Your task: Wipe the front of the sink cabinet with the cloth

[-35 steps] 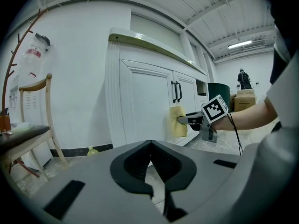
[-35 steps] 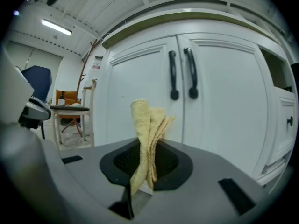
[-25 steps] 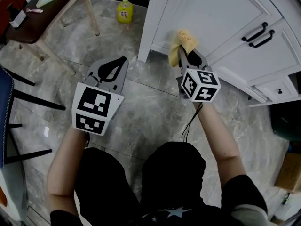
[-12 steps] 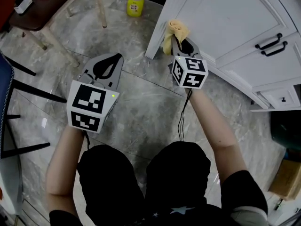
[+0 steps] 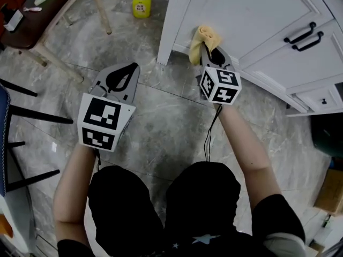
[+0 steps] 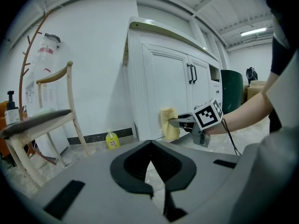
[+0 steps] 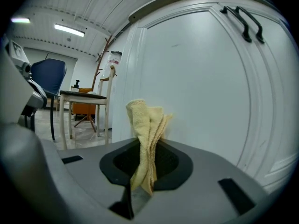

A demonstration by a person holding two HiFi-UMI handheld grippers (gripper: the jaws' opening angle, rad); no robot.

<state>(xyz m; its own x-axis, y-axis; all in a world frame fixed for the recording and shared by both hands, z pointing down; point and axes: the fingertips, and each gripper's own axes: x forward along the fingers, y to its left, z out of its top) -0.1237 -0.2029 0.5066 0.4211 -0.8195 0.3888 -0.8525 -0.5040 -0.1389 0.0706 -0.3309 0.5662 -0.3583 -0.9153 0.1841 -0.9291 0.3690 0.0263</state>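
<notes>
The white sink cabinet (image 5: 257,15) fills the upper right of the head view, its left door panel facing me. My right gripper (image 5: 210,55) is shut on a folded yellow cloth (image 5: 202,40), which presses against the lower left of that door. In the right gripper view the yellow cloth (image 7: 145,139) stands up between the jaws, close against the white cabinet door (image 7: 196,87). My left gripper (image 5: 124,78) hovers over the floor to the left, shut and holding nothing. Its own view shows the cabinet (image 6: 161,97), the cloth (image 6: 169,124) and the right gripper (image 6: 180,122) from the side.
Two black handles (image 5: 303,36) sit on the cabinet doors at the right. A yellow bottle (image 5: 141,4) stands on the marble floor by the cabinet's left corner. A wooden chair (image 5: 48,15) is at the upper left, dark chair legs (image 5: 32,116) at the left edge.
The right gripper with the cloth slid left along the cabinet door, then came back a little to the right. The left gripper stayed nearly still.
</notes>
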